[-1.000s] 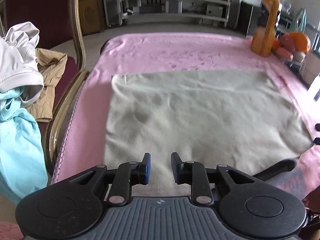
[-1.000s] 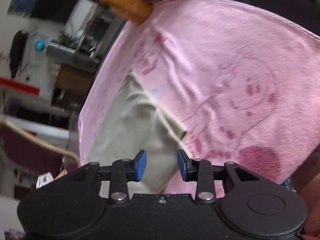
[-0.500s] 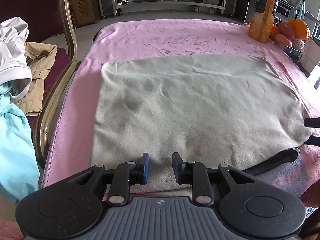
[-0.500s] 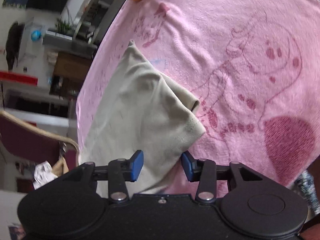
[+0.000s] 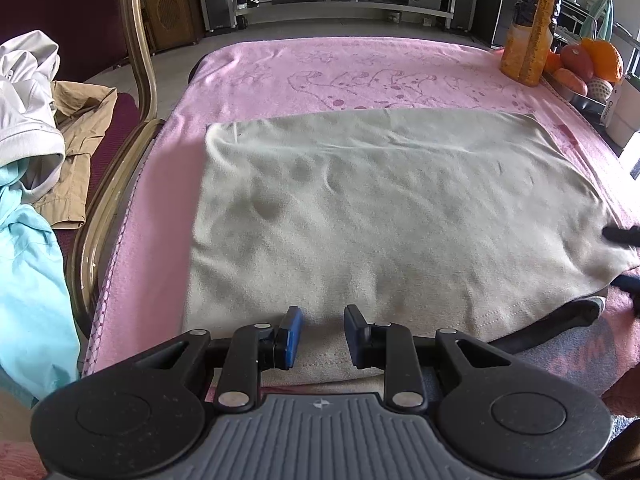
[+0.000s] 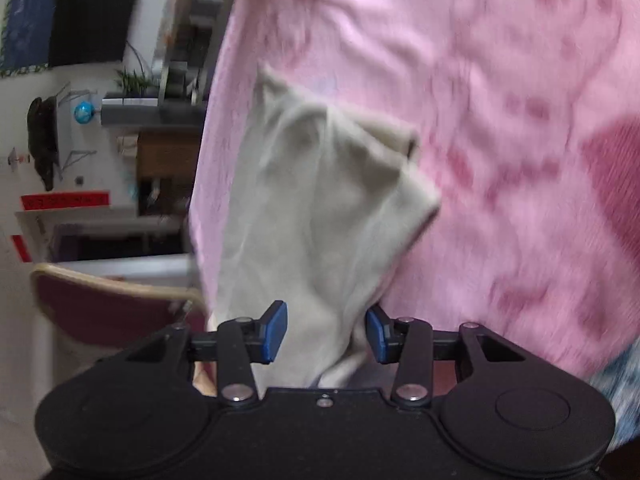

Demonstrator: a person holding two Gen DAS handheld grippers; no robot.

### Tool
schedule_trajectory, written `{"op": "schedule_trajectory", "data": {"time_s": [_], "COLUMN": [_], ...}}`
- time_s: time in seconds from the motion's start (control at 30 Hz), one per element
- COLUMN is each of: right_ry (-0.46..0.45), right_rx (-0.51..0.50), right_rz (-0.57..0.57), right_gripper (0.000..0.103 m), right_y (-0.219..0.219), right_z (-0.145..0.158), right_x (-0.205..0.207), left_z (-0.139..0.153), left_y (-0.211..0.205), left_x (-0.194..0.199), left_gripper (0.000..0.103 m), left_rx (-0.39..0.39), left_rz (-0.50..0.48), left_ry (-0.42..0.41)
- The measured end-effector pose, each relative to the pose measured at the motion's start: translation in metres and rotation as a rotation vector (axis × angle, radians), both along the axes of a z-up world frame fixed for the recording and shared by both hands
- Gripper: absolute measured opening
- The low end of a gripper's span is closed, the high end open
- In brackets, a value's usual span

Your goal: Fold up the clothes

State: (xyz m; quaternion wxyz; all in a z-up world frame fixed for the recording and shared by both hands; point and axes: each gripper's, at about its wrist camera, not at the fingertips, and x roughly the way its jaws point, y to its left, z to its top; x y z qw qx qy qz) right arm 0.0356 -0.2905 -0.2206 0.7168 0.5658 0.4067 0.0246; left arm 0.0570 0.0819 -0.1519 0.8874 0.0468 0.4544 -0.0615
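A beige folded garment lies flat on a pink blanket. My left gripper is open, low over the garment's near hem, with the cloth between and below its jaws. My right gripper is open, turned sideways, with the garment's right corner lying between its blue pads. Its black fingertips show at the right edge of the left wrist view, at the garment's right corner.
A chair with a brass frame stands on the left, piled with white, tan and light blue clothes. An orange bottle and fruit stand at the far right. A dark strip lies under the garment's near right corner.
The right gripper moved in onto the garment's right corner, so the cloth now lies between its jaws. The left gripper shifted slightly forward along the near hem.
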Motion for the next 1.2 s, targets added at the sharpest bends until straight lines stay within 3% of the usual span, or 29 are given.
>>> {"op": "schedule_trajectory", "data": {"time_s": [0.07,0.17,0.37,0.43,0.53,0.67,0.7,0.83,1.0,1.07,1.2], "right_ry": [-0.016,0.007,0.0,-0.022,-0.046,-0.047,-0.048,-0.007,-0.018,-0.055,-0.162], "right_rx": [-0.024,0.002,0.156,0.168,0.027,-0.082,-0.116,-0.195,-0.415,-0.513,-0.725], "right_rz": [-0.06,-0.038,0.077,0.023,-0.102,-0.164,-0.183,-0.197,-0.118,-0.085,0.03], "right_gripper": [0.042,0.038,0.039,0.04,0.04,0.039,0.036,0.008,0.006,0.006,0.006], "right_y": [-0.007,-0.005,0.015,0.012,0.009,0.0,-0.003,-0.007,0.014,0.029,0.07], "right_z": [0.002,-0.005,-0.014,-0.012,0.0,0.004,0.005,0.002,0.034,0.054,0.104], "right_x": [-0.003,-0.001,0.007,0.007,0.008,0.005,0.003,0.004,0.011,0.014,0.021], "left_z": [0.0,0.0,0.0,0.0,0.001,0.004,0.005,0.004,-0.005,-0.005,0.006], "left_y": [0.003,0.006,0.006,0.008,0.014,0.021,0.024,0.038,0.044,0.038,0.043], "left_x": [0.001,0.003,0.003,0.003,0.004,0.005,0.006,0.01,0.014,0.014,0.014], "left_gripper": [0.026,0.026,0.026,0.026,0.026,0.026,0.026,0.024,0.018,0.018,0.017], "left_rx": [-0.008,-0.024,-0.027,-0.032,-0.046,-0.062,-0.061,-0.004,0.051,0.095,0.077], "left_rz": [0.011,0.025,0.029,0.038,0.056,0.077,0.086,0.156,0.155,0.114,0.088], "left_ry": [0.003,0.011,0.01,0.012,0.011,0.009,0.011,0.039,0.112,0.113,0.132]}}
